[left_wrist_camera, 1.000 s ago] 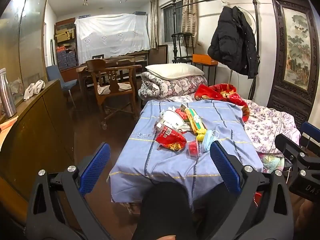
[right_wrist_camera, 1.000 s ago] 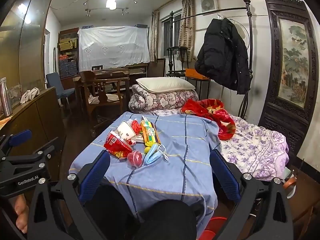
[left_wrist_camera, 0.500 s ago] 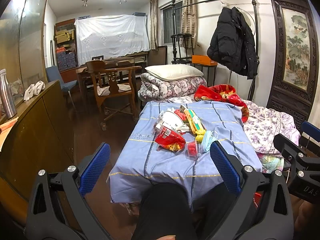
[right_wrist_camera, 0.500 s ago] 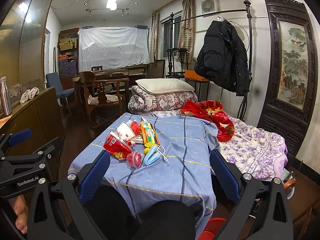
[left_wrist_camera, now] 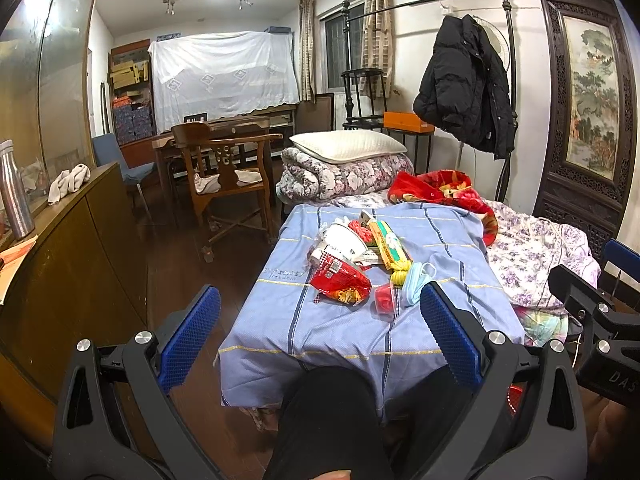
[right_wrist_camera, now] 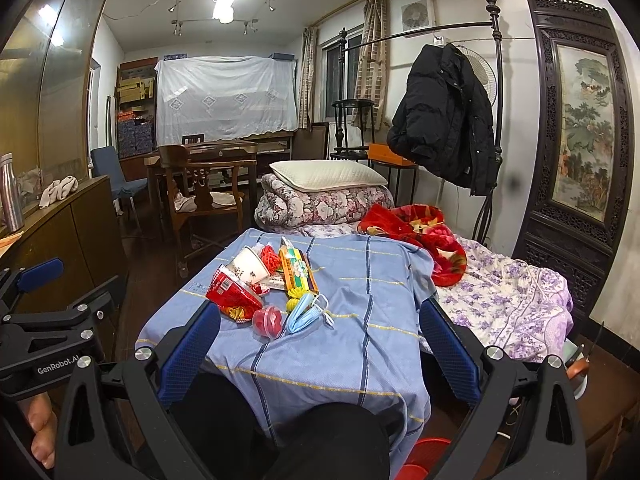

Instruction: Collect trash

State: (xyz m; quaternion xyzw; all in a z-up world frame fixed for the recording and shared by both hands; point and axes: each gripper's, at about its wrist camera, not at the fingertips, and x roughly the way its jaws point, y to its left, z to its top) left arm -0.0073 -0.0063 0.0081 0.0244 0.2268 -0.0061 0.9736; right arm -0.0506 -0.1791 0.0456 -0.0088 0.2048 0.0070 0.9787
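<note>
A pile of trash lies on a table covered with a blue checked cloth (left_wrist_camera: 280, 320): a red snack bag (left_wrist_camera: 340, 284), a white paper cup (left_wrist_camera: 344, 238), a yellow-green packet (left_wrist_camera: 390, 242), a small red plastic cup (left_wrist_camera: 386, 300) and a blue face mask (left_wrist_camera: 416, 282). The same pile shows in the right wrist view, with the snack bag (right_wrist_camera: 232, 294), the cup (right_wrist_camera: 250, 268) and the mask (right_wrist_camera: 304, 312). My left gripper (left_wrist_camera: 316, 336) is open and empty, short of the table's near edge. My right gripper (right_wrist_camera: 318, 350) is open and empty, above the near edge.
A red bin (right_wrist_camera: 424, 456) stands on the floor below the table's near right corner. A bed with a purple floral sheet (left_wrist_camera: 532, 256) lies to the right. A wooden sideboard (left_wrist_camera: 60, 272) runs along the left. A wooden chair (left_wrist_camera: 228, 184) stands beyond the table.
Both grippers have drifted very slightly; the view of the table has barely shifted. Nothing on the table has moved.
</note>
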